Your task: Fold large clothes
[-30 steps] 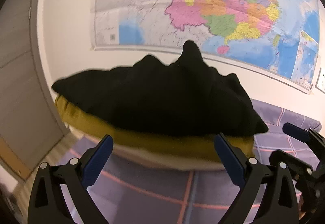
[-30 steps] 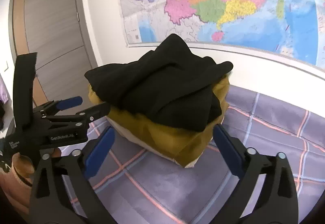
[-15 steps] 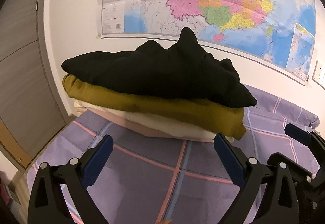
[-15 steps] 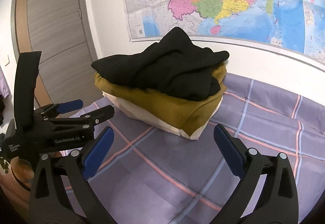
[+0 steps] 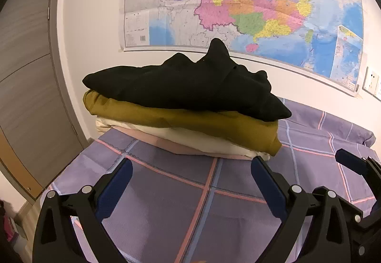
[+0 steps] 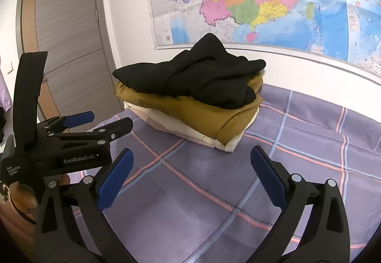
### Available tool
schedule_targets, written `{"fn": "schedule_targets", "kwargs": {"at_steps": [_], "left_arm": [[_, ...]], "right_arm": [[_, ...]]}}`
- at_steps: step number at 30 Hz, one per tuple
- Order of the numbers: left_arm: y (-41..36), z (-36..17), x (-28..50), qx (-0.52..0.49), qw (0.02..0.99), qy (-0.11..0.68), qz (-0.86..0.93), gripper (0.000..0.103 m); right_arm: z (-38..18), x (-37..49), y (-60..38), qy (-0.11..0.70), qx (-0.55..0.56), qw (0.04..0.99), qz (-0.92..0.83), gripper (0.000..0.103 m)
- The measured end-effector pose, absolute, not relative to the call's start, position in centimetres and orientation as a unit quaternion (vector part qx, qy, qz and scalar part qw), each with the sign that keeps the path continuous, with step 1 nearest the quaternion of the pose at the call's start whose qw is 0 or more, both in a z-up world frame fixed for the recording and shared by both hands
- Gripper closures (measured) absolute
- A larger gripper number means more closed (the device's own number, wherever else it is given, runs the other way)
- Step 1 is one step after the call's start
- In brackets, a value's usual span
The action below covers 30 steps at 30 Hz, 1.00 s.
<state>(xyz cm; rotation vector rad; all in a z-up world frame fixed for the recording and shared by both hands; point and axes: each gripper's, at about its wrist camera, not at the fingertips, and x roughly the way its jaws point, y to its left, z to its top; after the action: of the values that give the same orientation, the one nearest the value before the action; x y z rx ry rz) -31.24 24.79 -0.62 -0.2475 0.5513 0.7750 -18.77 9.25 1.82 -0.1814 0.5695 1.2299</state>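
Both the left gripper [image 5: 190,182] and right gripper [image 6: 191,172] are held wide open, empty – the black garment [image 5: 185,86] tops the stack on the bed [image 6: 214,191]; it should be pinched at two near corners and lifted clear

A big colourful map [image 5: 238,5] hung across the white wall [image 5: 90,12], a grey wood-grain door [image 6: 69,24] stood at the left, sockets [image 5: 371,79] sat at the far right, and a purple checked bed cover [image 6: 214,186] spread below under warm indoor light.
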Motion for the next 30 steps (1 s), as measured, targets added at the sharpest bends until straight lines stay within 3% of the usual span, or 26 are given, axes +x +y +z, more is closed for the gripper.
{"fn": "schedule_targets", "kwargs": {"at_steps": [30], "left_arm": [[23.8,-0.5,-32.3,-0.112,0.883,0.258,0.376,0.007]], "right_arm": [[1.9,-19.8,7.8,0.263,-0.074,0.777,0.567,0.006]]}}
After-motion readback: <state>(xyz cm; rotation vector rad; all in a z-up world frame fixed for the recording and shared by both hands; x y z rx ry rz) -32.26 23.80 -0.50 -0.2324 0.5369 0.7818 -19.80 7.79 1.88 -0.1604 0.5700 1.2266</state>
